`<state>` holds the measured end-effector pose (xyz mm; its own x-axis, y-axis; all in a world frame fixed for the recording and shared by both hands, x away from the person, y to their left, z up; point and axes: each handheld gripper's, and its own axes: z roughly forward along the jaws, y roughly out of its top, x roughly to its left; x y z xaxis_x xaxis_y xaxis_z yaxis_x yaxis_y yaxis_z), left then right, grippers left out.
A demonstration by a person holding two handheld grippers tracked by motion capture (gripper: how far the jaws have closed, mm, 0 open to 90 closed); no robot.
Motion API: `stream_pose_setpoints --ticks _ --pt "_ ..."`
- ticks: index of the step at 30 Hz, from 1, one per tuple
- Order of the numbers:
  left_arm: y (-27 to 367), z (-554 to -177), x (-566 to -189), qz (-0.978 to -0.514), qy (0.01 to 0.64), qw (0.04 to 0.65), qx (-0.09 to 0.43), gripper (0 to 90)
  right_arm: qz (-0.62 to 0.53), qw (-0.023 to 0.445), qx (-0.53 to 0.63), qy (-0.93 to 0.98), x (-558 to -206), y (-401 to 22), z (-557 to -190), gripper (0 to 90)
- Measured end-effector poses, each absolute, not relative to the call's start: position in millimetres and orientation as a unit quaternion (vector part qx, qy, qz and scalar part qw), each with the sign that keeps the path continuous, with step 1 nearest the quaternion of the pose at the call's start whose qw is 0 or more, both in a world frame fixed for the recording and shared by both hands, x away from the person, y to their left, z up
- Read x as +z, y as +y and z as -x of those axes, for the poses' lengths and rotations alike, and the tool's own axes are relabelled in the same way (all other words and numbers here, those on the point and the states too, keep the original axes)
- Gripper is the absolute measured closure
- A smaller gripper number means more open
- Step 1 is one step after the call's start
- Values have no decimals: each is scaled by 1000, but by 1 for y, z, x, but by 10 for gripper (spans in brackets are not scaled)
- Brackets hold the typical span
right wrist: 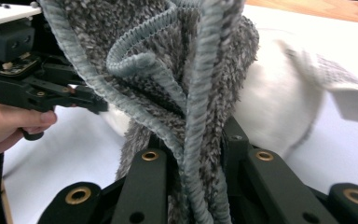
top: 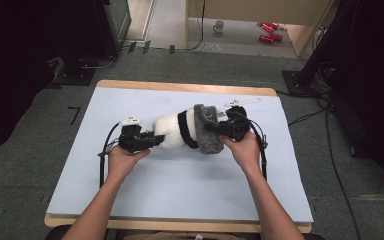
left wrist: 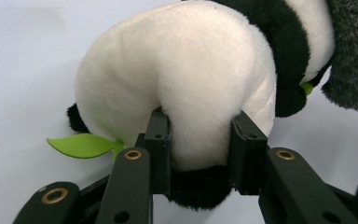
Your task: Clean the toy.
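Bench (top: 180, 185): pale blue sheet over a wooden top, with a person's two forearms coming in from the near edge.

Left claw (top: 155, 140): held in the person's left hand (top: 122, 160), left of centre, pointing right. In the left gripper view its two black jaws are closed on a white lobe at the left end of the plush panda (left wrist: 186, 79), the pile bulging between them; a black patch of the toy sits low between the jaws.

Green felt leaf (left wrist: 81, 144): pokes out at the panda's underside, just beside the left jaw, lying on the sheet.

Plush panda (top: 177, 131): white body with a black band, lying on its side at the middle of the bench, between the two claws.

Grey knitted hat (top: 207, 132): fuzzy with a ribbed edge, drawn over the right end of the panda and touching it.

Right claw (top: 219, 129): held in the right hand (top: 242, 147), right of centre, pointing left. In the right gripper view its jaws are pinched tight on gathered folds of the hat (right wrist: 186, 88), ribbed edge running down between them.
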<state>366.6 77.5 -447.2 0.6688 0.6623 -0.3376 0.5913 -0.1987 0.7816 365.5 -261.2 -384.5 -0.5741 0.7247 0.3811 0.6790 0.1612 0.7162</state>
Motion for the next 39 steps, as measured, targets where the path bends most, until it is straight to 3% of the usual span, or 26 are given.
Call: stream_pose_setpoints --ticks 23,30,39 --pt "80 -381 -445 -771 417 482 16 648 -529 37 432 730 -408 -311 -359 772" --pt "79 -380 -443 -769 419 483 10 653 -483 38 477 733 -373 -293 -346 771" --pt "75 -365 -442 -769 421 482 12 660 -437 4 478 762 -374 -249 -353 771"
